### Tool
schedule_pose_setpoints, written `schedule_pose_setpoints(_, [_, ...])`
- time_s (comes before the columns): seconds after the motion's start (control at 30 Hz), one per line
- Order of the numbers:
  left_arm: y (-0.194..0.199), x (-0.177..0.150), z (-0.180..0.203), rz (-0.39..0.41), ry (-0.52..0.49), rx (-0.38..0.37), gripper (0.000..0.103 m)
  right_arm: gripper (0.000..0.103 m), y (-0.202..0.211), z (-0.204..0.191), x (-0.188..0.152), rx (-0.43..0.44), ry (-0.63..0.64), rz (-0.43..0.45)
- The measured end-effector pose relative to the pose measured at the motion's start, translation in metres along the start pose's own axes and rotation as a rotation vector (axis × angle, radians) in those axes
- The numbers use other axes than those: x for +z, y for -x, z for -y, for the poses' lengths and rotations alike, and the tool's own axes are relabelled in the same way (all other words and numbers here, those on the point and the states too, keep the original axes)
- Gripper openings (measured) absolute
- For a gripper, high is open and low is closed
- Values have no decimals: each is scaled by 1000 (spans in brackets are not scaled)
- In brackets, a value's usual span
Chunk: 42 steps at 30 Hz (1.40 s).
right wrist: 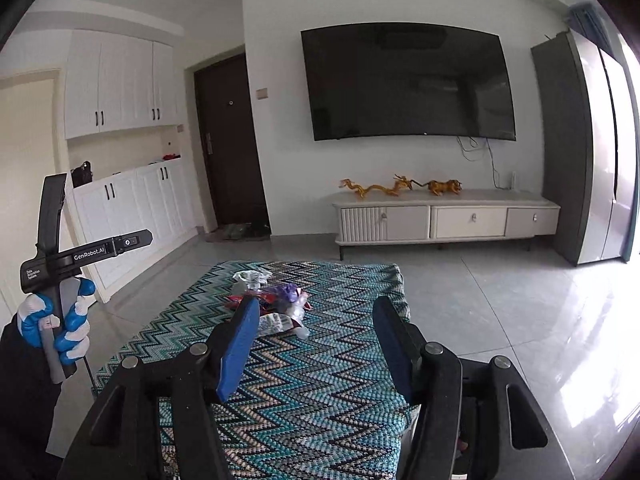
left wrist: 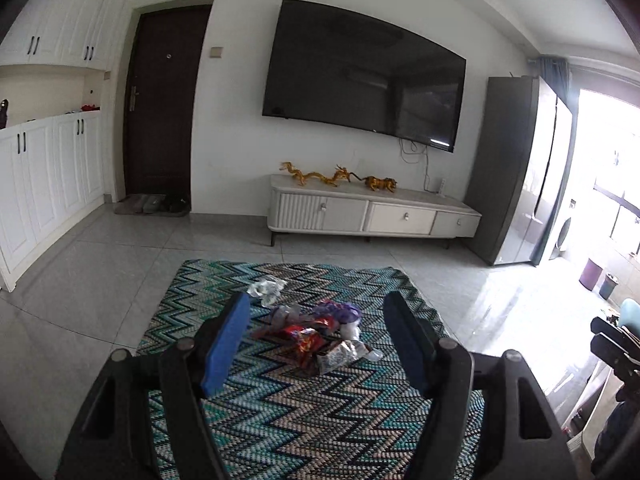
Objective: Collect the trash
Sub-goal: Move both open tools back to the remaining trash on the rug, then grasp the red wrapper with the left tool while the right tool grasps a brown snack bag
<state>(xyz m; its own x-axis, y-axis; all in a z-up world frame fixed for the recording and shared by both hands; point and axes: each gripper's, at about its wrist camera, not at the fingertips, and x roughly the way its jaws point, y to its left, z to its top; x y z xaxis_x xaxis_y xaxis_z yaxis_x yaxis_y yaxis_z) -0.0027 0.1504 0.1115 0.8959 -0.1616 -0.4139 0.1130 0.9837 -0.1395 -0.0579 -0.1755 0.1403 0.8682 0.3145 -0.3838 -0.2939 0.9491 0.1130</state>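
Zigzag rug (left wrist: 304, 412), wrapper pile (left wrist: 316, 332), claws open

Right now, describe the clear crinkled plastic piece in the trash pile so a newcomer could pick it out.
Find the zigzag-patterned rug in front of the wall TV. A small trash pile lies on its far half. The clear crinkled plastic is the piece nearest the TV cabinet: colourless and see-through, unlike the red wrapper and purple wrapper.

Home living room: wall television (right wrist: 408, 80), low cabinet (right wrist: 444, 216), zigzag rug (right wrist: 320, 380).
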Motion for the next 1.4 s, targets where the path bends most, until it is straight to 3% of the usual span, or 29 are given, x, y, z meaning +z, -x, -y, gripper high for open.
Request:
schedule_pose_setpoints(0.23, [10, 13, -19, 41, 17, 40, 68, 58, 1, -5, 9, 25, 20, 23])
schedule_pose_setpoints(0.6, [-21, 15, -23, -9, 24, 51, 67, 59, -28, -1, 8, 61, 16, -15])
schedule_pose_setpoints(0.7, [-31, 27, -15, -19, -17, 49, 67, 59, -41, 2, 7, 62, 16, -38])
schedule_pose_setpoints(1.0, [-36, 76, 9, 52, -156, 15, 67, 59, -77, 12, 7, 82, 2, -92])
schedule_pose_setpoints(1.2, [-88, 52, 2, -61, -160, 3, 67, 59, -116, 16, 0, 118, -22, -147])
schedule_pose_setpoints(1.4, [-149, 12, -25, -195, -57, -19, 67, 59, -161, 16, -9, 154, -10, -223])
